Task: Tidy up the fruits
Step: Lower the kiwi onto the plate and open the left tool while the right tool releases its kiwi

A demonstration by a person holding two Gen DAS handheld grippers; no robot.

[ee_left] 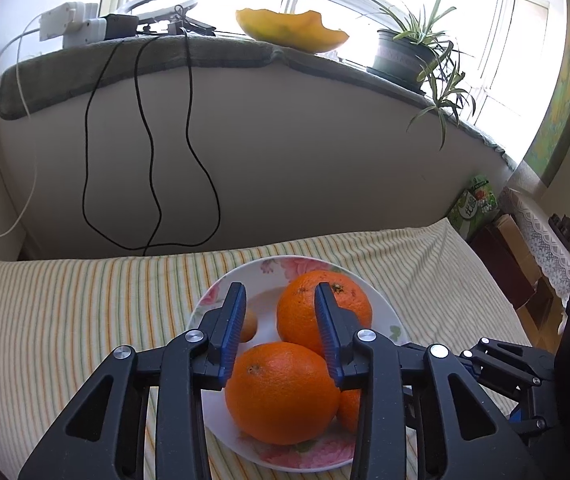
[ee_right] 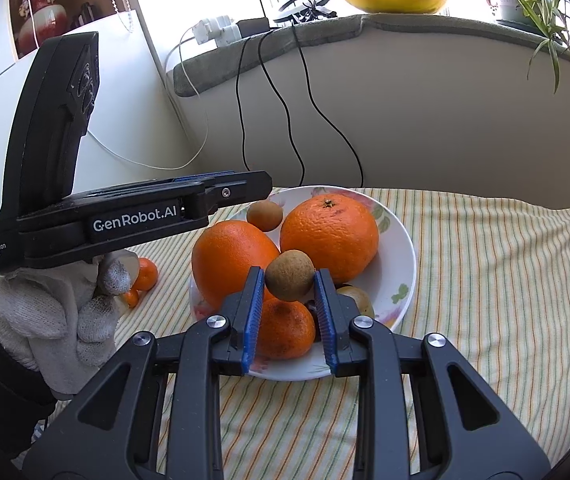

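A flowered plate (ee_right: 403,264) on the striped cloth holds two big oranges (ee_right: 329,236), a mandarin (ee_right: 285,332) and small brown fruits. My right gripper (ee_right: 289,276) stands over the plate's near side. One small brown fruit (ee_right: 289,276) sits between its blue pads on top of the pile, with a sliver of gap on each side. My left gripper (ee_left: 281,290) hovers open over the near orange (ee_left: 281,392) with nothing between its fingers. In the right wrist view the left gripper (ee_right: 261,188) shows side-on, held by a gloved hand (ee_right: 57,312).
Two small mandarins (ee_right: 145,274) lie on the cloth left of the plate, by the glove. Black cables (ee_left: 149,140) hang down the wall from the sill. A potted plant (ee_left: 405,54) and a yellow peel (ee_left: 293,30) sit on the sill. Boxes (ee_left: 501,248) stand at the right.
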